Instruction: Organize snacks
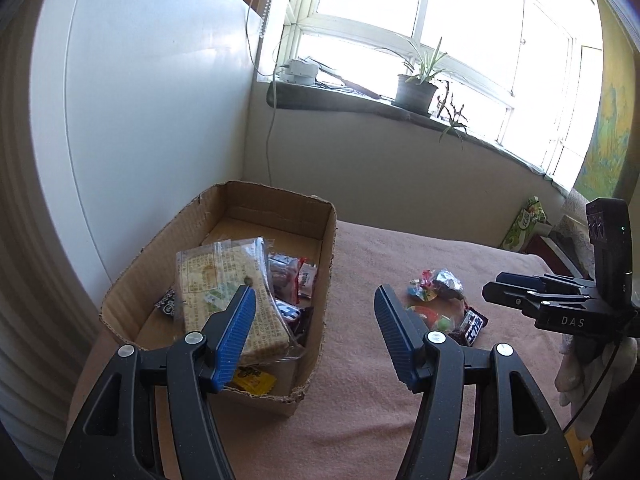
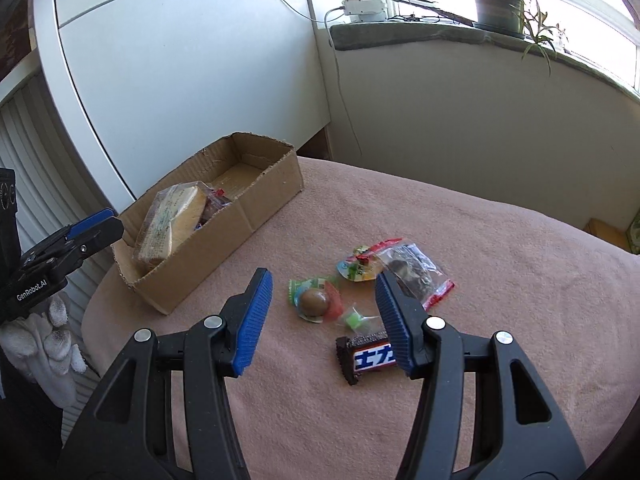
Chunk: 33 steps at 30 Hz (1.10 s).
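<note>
An open cardboard box (image 1: 320, 248) (image 2: 256, 208) sits on the pink-covered table and holds a large clear-wrapped biscuit pack (image 1: 224, 292) (image 2: 172, 220) on top of smaller snacks. My left gripper (image 1: 316, 312) is open and empty, above the box's near right side. Loose snacks lie to the right of the box: a chocolate bar (image 2: 366, 358) (image 1: 472, 324), a round brown candy pack (image 2: 316, 300), a small green candy (image 2: 354, 318), a colourful packet (image 2: 356, 266) and a clear dark-filled bag (image 2: 416, 272). My right gripper (image 2: 324, 292) is open, empty, hovering over these snacks.
The pink tablecloth (image 2: 480, 360) covers the table. A white cabinet (image 2: 180, 60) stands behind the box. A windowsill with a potted plant (image 1: 416, 88) and a white device (image 2: 364, 6) runs along the back. A green carton (image 1: 524, 220) lies at the far right.
</note>
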Tool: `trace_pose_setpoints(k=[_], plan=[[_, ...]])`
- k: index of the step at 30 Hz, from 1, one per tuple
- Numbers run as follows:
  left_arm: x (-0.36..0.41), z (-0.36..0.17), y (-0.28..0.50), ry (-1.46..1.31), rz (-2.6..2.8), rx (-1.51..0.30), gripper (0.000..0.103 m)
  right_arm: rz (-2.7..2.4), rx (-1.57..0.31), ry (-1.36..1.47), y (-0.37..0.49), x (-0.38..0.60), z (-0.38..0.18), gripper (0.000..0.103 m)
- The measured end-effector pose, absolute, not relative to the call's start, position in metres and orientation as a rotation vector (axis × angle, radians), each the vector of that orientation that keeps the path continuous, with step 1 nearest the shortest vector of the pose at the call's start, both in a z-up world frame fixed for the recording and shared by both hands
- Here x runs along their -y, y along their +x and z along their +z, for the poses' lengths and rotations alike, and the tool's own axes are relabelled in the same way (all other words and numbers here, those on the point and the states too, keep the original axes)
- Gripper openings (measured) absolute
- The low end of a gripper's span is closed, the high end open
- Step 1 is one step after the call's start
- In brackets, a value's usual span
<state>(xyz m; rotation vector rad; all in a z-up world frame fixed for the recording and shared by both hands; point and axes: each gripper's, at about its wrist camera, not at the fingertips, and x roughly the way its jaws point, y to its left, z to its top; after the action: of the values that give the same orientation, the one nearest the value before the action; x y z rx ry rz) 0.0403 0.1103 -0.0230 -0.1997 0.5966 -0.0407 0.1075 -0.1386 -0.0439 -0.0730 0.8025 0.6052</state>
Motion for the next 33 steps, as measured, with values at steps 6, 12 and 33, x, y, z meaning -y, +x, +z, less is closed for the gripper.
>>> trace_pose_setpoints(k=[6, 12, 33], plan=[[-0.083, -0.034, 0.051, -0.188, -0.105, -0.636, 0.061, 0.533, -0.859, -0.041, 0.112, 0.175, -0.068, 0.056], [-0.061, -0.048, 0.066, -0.185, -0.158, -0.684, 0.057, 0.513, -0.901, -0.048, 0.107, 0.186, -0.092, 0.057], [-0.004, -0.087, 0.129, -0.082, -0.279, -0.842, 0.057, 0.585, -0.888, -0.245, 0.115, 0.155, -0.111, 0.082]])
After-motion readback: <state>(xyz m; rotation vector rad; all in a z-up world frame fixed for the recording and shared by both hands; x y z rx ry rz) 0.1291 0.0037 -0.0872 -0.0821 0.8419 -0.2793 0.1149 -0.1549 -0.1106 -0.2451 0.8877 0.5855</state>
